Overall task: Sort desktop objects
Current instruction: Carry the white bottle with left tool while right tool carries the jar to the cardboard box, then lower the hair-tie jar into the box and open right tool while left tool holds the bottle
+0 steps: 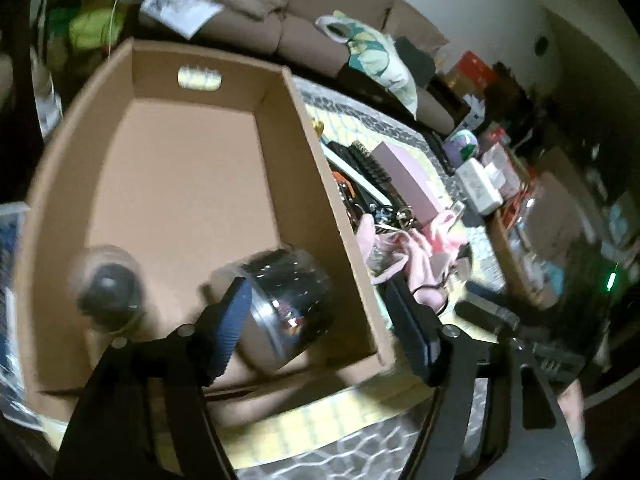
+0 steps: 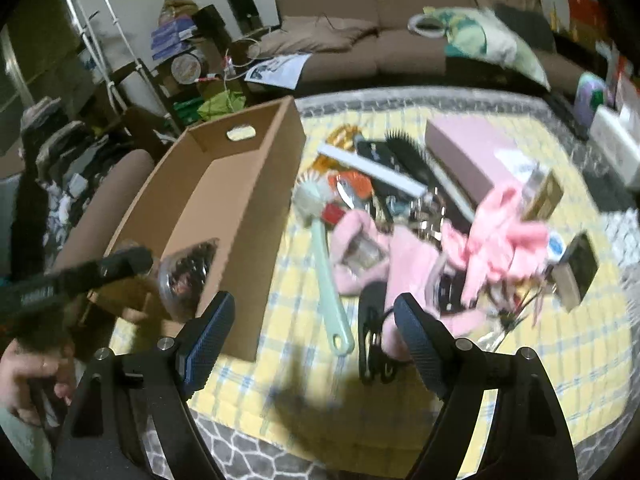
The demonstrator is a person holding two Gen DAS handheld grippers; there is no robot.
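Left wrist view, clear cylindrical container (image 1: pixel 286 312) lying on its side inside cardboard box (image 1: pixel 192 152) beside dark round jar (image 1: pixel 108 292), left gripper (image 1: pixel 316 320) jaws apart above it gripping nothing, right gripper (image 2: pixel 316 336) spread wide and empty over yellow checked mat (image 2: pixel 560 360), pink cloth (image 2: pixel 404 264) and mint brush (image 2: pixel 320 236) nearby.

Matt cardboard box (image 1: pixel 192 184), glossy clear plastic jar (image 1: pixel 288 304), fluffy pink cloth (image 2: pixel 404 264)

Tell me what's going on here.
A person with a gripper in each hand is sorting clutter into a brown cardboard box. The left gripper is open over the box, where a clear plastic jar with a shiny lid lies. The right gripper, open and empty, faces the pile on the yellow checked mat.
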